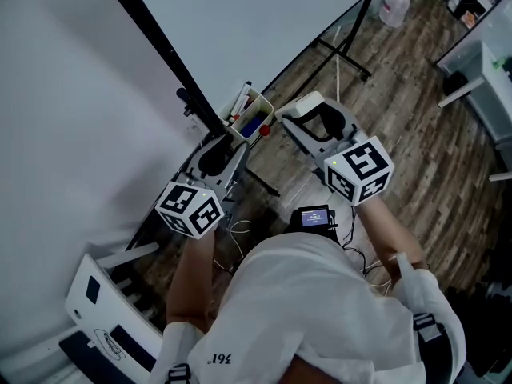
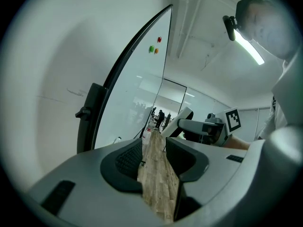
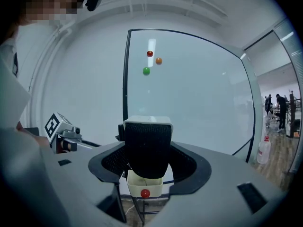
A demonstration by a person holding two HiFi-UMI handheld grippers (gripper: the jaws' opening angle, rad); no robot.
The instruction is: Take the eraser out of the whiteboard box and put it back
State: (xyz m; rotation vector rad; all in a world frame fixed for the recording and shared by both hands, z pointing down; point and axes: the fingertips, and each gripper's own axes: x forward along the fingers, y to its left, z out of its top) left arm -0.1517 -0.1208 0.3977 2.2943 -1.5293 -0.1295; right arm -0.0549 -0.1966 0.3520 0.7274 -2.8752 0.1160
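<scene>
In the head view, a black felt eraser with a white back [image 1: 306,106] is held up in the right gripper [image 1: 314,125], just beside the small white plastic box [image 1: 258,102] hung on the whiteboard [image 1: 264,14].

In the left gripper view, the left gripper [image 2: 154,157] is seen spread apart, with only wooden floor [image 2: 158,188] between its jaws.

In the right gripper view, the eraser is pinched between the jaws, above the box.

White shirt [image 1: 320,310] with small dark print near one edge. Dark straps [image 1: 426,326] with buckles over both shoulders. Small black device [image 1: 314,216] with lit screen at chest; thin cables [image 1: 238,232] trailing beside. Left gripper [image 2: 154,144] and right gripper [image 3: 147,154]: light grey shells, black ribbed pads [image 2: 127,159], each carrying a white cube [image 1: 190,208] with black square markers. Small green light on right unit.
</scene>
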